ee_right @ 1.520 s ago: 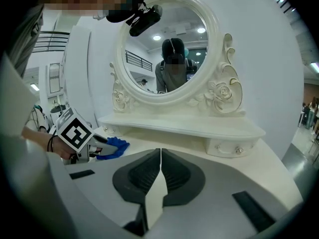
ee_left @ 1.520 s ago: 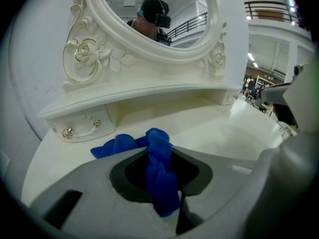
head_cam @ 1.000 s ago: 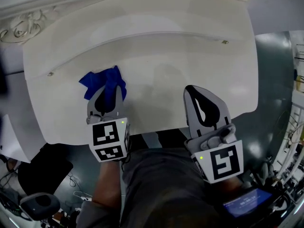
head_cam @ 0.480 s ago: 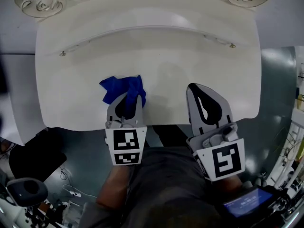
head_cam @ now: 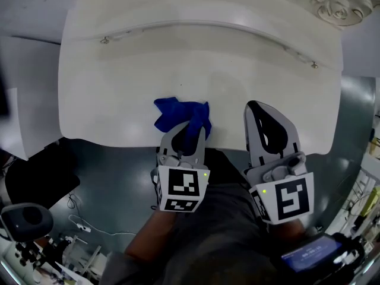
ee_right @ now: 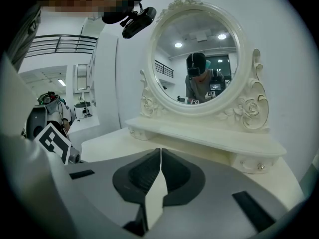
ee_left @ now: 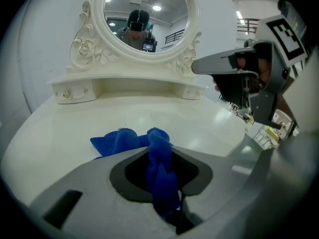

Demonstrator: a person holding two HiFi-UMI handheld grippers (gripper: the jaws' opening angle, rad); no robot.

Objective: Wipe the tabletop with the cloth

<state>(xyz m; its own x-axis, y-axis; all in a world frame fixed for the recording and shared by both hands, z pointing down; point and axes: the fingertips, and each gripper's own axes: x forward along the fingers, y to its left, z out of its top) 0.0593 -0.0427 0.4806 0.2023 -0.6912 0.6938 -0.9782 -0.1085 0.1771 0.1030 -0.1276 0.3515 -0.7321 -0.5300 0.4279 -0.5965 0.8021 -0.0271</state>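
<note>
cloth (head_cam: 175, 113) pinched by a bunched fold in left gripper (head_cam: 190, 129) clamped jaws, rest trailing on tabletop (head_cam: 208, 64) for wiping; right gripper (head_cam: 259, 108) closed, empty, parked clear.

A work room or lab, not a real bedroom, is shown: a white dressing table (head_cam: 119, 58) with a round mirror (ee_right: 197, 54) is set on a bare grey floor (head_cam: 119, 165), and cables (head_cam: 80, 224) and machines (head_cam: 27, 218) are seen lying beside it.
</note>
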